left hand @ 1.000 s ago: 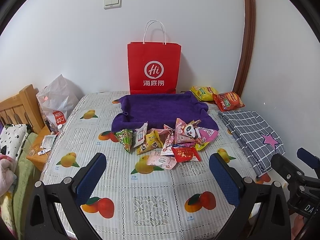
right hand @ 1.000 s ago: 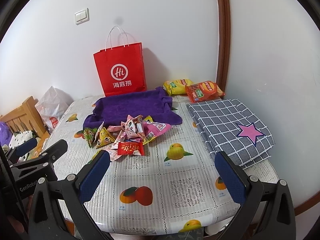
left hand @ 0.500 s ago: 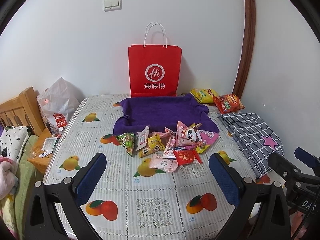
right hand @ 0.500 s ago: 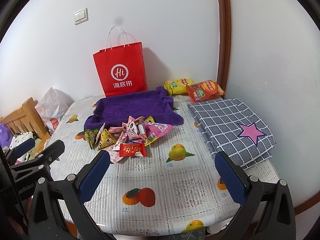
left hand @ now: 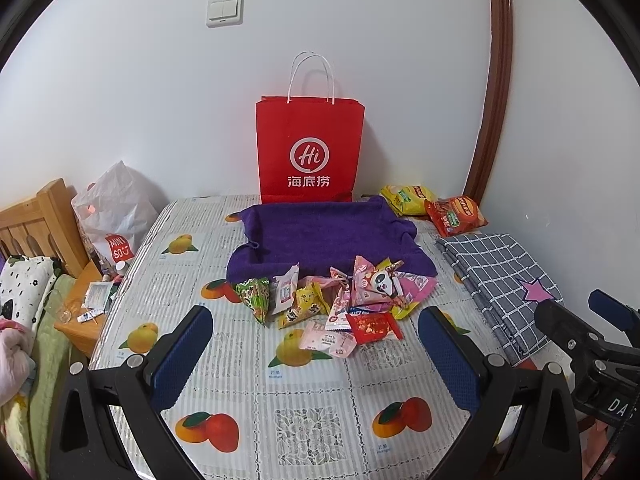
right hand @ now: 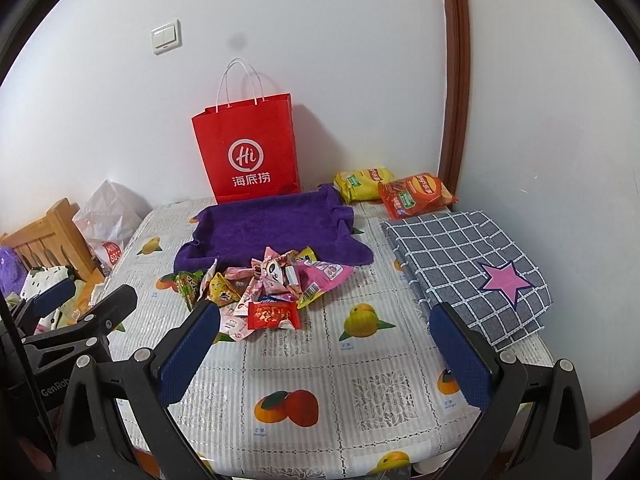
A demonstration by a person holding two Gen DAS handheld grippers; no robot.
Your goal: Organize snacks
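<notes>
Both my grippers hang released over the near part of the table (left hand: 248, 364), jaws spread wide, nothing between them: the left gripper (left hand: 316, 356) and the right gripper (right hand: 326, 354). Snacks (left hand: 340, 300) lie heaped on the cloth-covered top, touching the near edge of the purple towel (left hand: 320, 236). Behind the towel a red bag (left hand: 310, 152) stands against the wall. Right of the towel lie two chip bags (left hand: 436, 208) and a checked cloth (right hand: 468, 264).
</notes>
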